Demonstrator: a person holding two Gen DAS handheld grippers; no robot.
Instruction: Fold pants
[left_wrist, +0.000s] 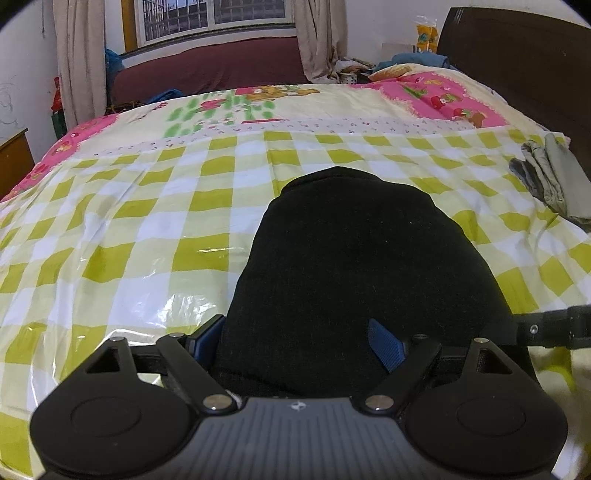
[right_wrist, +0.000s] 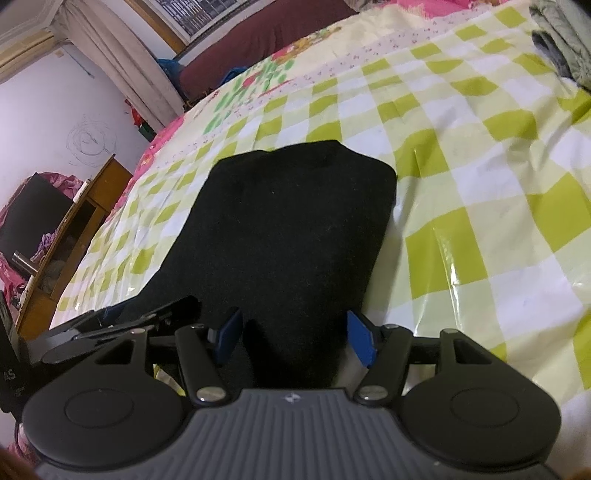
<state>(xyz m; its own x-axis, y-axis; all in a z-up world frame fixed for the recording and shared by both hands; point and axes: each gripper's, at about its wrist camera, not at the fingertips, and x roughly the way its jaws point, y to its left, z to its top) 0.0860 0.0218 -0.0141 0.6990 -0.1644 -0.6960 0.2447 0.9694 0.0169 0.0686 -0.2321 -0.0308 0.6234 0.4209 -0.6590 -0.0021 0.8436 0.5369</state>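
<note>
The black pants (left_wrist: 351, 251) lie folded into a narrow stack on the checked sheet, running away from both cameras. They also show in the right wrist view (right_wrist: 288, 229). My left gripper (left_wrist: 297, 345) is open, its blue pads either side of the near left end of the pants. My right gripper (right_wrist: 295, 338) is open at the near right end, the cloth between its blue pads. Neither pinches the cloth. The right gripper shows at the right edge of the left wrist view (left_wrist: 554, 326). The left gripper shows at the left of the right wrist view (right_wrist: 122, 325).
A yellow-green checked plastic sheet (left_wrist: 147, 229) covers the bed. A folded grey garment (left_wrist: 554, 181) lies at the far right, also in the right wrist view (right_wrist: 565, 40). A dark headboard (left_wrist: 524, 59) stands at the right. A wooden desk (right_wrist: 74, 229) stands left of the bed.
</note>
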